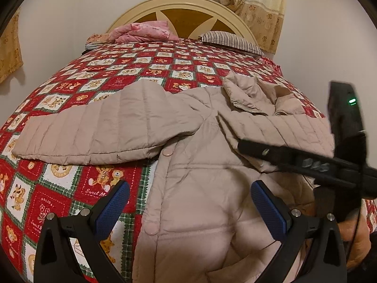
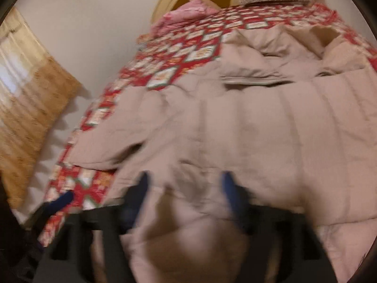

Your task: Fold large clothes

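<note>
Jacket spread on quilt, left gripper and right gripper both apart, empty.

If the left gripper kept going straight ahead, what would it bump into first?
Most likely the beige puffy jacket. The left gripper stands open and points down at the jacket's front, spread on the red teddy-bear quilt. How far off it is can't be told.

Beige quilted jacket front-up on bed, 1 sleeve spread sideways.
</note>
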The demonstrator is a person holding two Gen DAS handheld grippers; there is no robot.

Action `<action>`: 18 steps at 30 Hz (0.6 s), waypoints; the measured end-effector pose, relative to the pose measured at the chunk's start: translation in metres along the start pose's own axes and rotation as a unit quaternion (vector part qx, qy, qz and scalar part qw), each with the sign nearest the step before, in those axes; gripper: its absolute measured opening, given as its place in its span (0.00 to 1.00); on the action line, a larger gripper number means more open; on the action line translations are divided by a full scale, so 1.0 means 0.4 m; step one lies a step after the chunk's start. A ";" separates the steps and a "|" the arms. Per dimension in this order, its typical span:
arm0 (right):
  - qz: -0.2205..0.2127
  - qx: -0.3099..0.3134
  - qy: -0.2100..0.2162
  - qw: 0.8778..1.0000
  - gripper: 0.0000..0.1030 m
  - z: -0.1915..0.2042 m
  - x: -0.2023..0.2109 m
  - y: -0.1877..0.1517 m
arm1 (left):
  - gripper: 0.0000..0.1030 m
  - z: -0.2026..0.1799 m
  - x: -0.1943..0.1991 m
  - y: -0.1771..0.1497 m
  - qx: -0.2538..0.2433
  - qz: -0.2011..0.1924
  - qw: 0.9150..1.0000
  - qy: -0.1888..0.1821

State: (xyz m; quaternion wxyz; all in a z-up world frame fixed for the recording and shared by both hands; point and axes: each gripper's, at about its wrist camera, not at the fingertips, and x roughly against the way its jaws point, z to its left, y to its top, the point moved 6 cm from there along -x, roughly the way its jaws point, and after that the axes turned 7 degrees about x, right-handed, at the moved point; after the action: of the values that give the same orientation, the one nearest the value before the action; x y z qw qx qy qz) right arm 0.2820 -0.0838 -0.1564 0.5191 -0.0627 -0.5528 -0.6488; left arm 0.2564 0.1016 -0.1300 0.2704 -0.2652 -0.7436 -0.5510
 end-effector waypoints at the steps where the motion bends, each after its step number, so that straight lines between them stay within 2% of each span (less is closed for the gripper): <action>1: -0.011 0.003 0.006 1.000 0.76 0.009 0.018 0.011 | 0.99 -0.007 0.001 0.006 -0.001 0.000 1.000 -0.005; 2: -0.038 0.005 0.021 0.999 0.76 0.020 0.063 0.030 | 0.99 -0.014 0.002 0.012 -0.002 -0.001 1.000 -0.007; 4: -0.080 0.013 0.020 0.997 0.64 0.021 0.141 0.057 | 0.99 -0.037 0.003 0.038 -0.012 -0.004 1.000 -0.007; 6: -0.097 0.029 -0.045 0.994 0.23 -0.015 0.225 0.085 | 0.99 -0.067 -0.004 0.060 -0.029 -0.001 1.000 -0.003; 7: -0.100 0.028 -0.075 0.992 0.18 -0.044 0.255 0.092 | 0.99 -0.084 -0.010 0.070 -0.037 0.000 0.999 -0.003; 10: -0.111 -0.013 -0.174 0.978 0.19 -0.203 0.357 0.097 | 0.99 -0.144 -0.047 0.101 -0.067 0.001 0.998 0.004; 12: -0.108 -0.075 -0.231 0.964 0.24 -0.357 0.407 0.073 | 0.99 -0.173 -0.094 0.112 -0.070 0.012 0.997 0.019; 15: -0.092 -0.140 -0.265 0.950 0.24 -0.513 0.424 0.021 | 0.99 -0.207 -0.169 0.116 -0.079 0.023 0.996 0.039; 18: -0.070 -0.193 -0.249 0.947 0.24 -0.602 0.385 -0.030 | 0.99 -0.212 -0.244 0.106 -0.079 0.042 0.993 0.081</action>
State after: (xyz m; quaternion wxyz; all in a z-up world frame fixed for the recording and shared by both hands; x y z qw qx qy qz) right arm 0.3221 -0.3669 -0.1550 0.2962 -0.2819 -0.5319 -0.7415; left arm 0.3648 0.0211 -0.1481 0.3305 -0.2711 -0.6620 -0.6157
